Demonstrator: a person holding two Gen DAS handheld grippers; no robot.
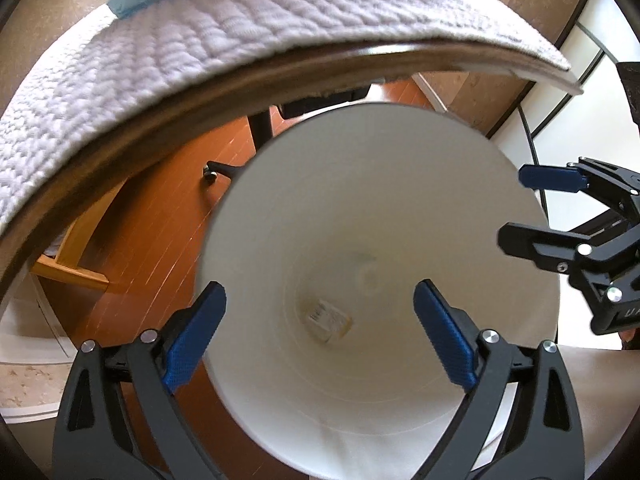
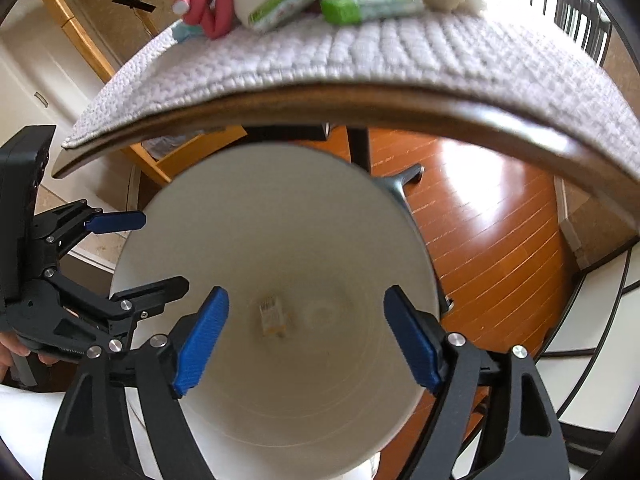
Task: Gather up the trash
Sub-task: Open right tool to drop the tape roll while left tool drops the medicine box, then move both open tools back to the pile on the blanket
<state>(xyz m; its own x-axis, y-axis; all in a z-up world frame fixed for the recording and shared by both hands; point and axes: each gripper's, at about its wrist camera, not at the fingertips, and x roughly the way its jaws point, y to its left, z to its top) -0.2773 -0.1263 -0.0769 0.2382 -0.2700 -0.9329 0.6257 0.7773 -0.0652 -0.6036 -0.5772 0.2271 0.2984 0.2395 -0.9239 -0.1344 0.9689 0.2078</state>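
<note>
Below both my grippers, a white bin stands on the wood floor with one small scrap in it.

Down in the white bin (image 1: 380,264), a small pale wrapper (image 1: 329,320) lies on the bottom, near the middle; it is too blurred for me to read. My left gripper (image 1: 320,332) hangs over the bin's mouth with its jaws spread wide and nothing between the blue pads (image 1: 196,336). My right gripper (image 2: 306,338) hangs beside it over the same bin, jaws also well apart and empty. Just behind the bin runs the near edge of the table (image 2: 360,108), covered by a pale quilted cloth (image 1: 180,60). At the table's far edge sit a pink rolled thing (image 2: 212,0) and green-and-white packets (image 2: 368,6), heaped with other blurred litter.
</note>
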